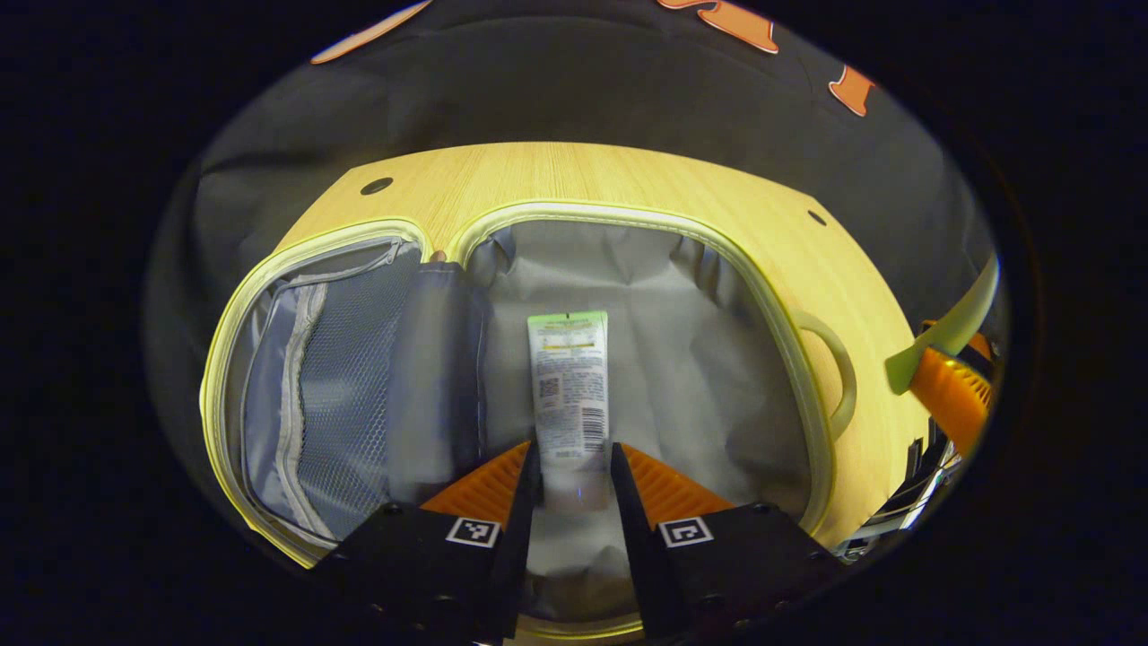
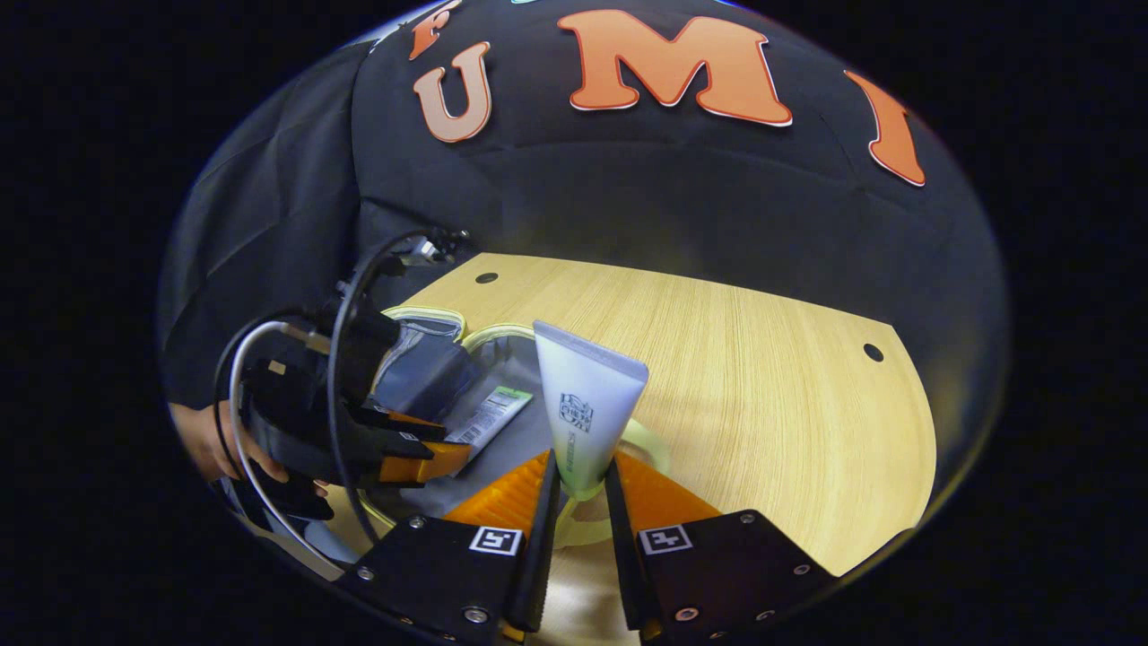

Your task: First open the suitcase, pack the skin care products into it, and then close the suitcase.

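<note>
Wooden table: left gripper grips labelled tube over open suitcase; right gripper grips pale tube.

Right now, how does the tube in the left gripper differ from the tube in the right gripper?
The printed tube in the left gripper has dense text and a green end; the plain tube in the right gripper is pale with one small mark. The printed tube is over the open suitcase's lining; the plain tube is above the suitcase's edge. Both are clamped near the cap.

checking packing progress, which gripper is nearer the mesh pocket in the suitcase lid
Left. The left gripper holds a tube over the open suitcase, beside the mesh pocket. The right gripper holds another tube near the handle side, farther away.
</note>
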`<state>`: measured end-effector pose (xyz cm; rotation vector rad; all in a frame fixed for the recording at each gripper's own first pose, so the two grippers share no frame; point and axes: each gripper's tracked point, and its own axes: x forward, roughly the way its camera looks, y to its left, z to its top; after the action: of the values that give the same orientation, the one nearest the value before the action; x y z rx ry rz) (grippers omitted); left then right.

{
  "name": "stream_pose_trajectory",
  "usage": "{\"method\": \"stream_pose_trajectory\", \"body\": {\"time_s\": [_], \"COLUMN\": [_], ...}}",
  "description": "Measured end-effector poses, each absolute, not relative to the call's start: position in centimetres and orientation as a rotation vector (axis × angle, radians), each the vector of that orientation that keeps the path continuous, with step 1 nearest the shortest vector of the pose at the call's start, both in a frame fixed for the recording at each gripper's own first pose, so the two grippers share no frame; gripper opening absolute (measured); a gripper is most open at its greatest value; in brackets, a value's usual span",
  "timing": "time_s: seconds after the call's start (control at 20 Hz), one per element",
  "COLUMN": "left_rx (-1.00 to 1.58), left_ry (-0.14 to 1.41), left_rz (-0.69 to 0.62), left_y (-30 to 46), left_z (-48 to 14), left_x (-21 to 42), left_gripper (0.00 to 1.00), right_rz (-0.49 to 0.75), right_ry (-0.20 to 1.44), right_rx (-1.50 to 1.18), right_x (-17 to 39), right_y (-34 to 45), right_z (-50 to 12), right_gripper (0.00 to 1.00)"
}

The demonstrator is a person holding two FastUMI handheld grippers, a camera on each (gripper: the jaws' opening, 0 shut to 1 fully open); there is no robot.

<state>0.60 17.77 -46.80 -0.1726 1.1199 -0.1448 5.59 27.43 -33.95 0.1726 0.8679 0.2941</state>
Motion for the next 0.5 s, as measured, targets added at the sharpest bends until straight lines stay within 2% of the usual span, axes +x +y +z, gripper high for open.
{"method": "stream_pose_trajectory", "body": {"time_s": [0.05,0.1,0.3,0.35,0.5], "left_rx": [-0.189,-0.208,-0.27,-0.264,-0.21], "left_ry": [1.091,1.065,0.975,0.956,0.896], "left_rz": [-0.155,-0.165,-0.172,-0.153,-0.087], "left_y": [17.8,17.9,19.1,20.1,24.3], "left_z": [-45.9,-44.9,-41.7,-40.9,-38.9], "left_x": [0.7,0.7,0.5,0.6,0.5], "left_gripper": [0.5,0.53,0.82,0.94,1.0], "right_rz": [0.294,0.296,0.327,0.337,0.359], "right_ry": [0.881,0.893,0.945,0.964,1.017], "right_rx": [0.177,0.18,0.177,0.179,0.178], "right_x": [5.5,5.6,5.4,5.1,4.8], "right_y": [27.8,28.1,30.3,31.0,32.8], "right_z": [-34.3,-34.5,-35.4,-35.8,-37.0], "right_gripper": [0.29,0.34,0.34,0.34,0.34]}}
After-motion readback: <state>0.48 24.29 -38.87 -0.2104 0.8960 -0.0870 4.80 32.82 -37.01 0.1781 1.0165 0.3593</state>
